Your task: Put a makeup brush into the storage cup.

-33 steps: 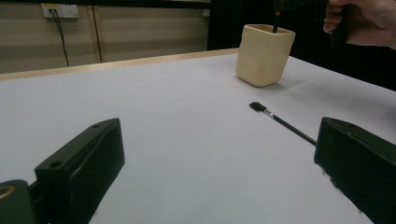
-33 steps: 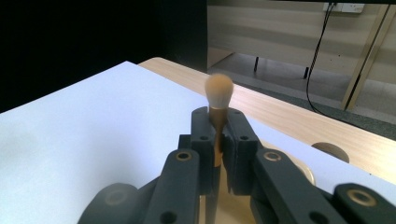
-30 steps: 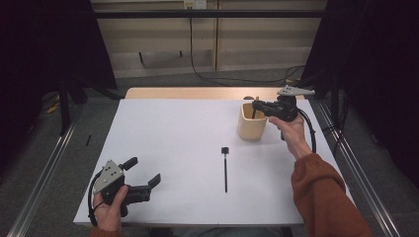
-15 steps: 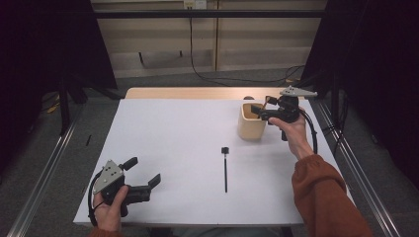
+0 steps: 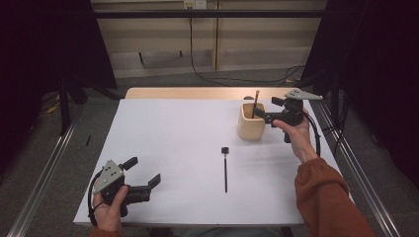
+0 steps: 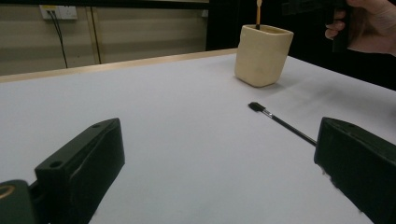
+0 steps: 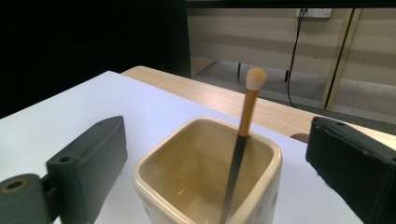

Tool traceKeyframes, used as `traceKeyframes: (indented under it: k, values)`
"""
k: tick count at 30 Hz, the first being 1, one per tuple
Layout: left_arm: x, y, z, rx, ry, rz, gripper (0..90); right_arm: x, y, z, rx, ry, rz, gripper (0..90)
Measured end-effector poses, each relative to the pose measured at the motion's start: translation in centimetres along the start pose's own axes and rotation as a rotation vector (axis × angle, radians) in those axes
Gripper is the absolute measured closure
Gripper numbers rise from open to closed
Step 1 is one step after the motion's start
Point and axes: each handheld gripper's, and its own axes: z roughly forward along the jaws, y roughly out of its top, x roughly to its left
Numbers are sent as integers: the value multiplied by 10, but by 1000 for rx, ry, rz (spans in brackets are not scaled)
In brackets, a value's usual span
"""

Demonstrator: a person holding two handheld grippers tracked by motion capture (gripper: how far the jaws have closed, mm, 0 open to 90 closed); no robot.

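A cream ceramic cup (image 5: 251, 122), squarish with rounded corners and a smooth glazed rim, stands on the matte white worktop (image 5: 168, 148) just in front of the right tongs (image 5: 265, 116). Inside it leans a slim brush (image 7: 242, 140) with a black lower shaft, an orange upper part and a pale, fluffy rounded tip; it rests against the cup's far rim and rises well above it. The right tongs are parted wide, their blocky black jaws standing to either side of the cup and gripping nothing.

A second brush (image 5: 225, 168), thin and black with a small dark head and a silvery ferrule, lies flat on the bare sheet between the two tongs, its head pointing toward the cup. In the left gripper view it lies ahead and to the right, its handle end passing behind the right-hand jaw.

The left tongs (image 5: 141, 175) rest low near the near left corner of the worktop, jaws spread apart and empty, well away from cup and brush. A grey three-cornered plate tops each gripper. A light wooden edge (image 5: 197, 92) shows beyond the white sheet, and cables trail on the floor behind.
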Motion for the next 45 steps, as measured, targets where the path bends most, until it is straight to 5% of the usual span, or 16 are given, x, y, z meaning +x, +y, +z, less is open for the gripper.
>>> traceKeyframes:
  k: [22,45]
  values:
    - [1,0,-1,-6,18,-6,17,16,-16,-33,2,-9,-25,10]
    - [2,-1,-5,-13,25,-10,14,37,-33,-86,-3,30,-56,11]
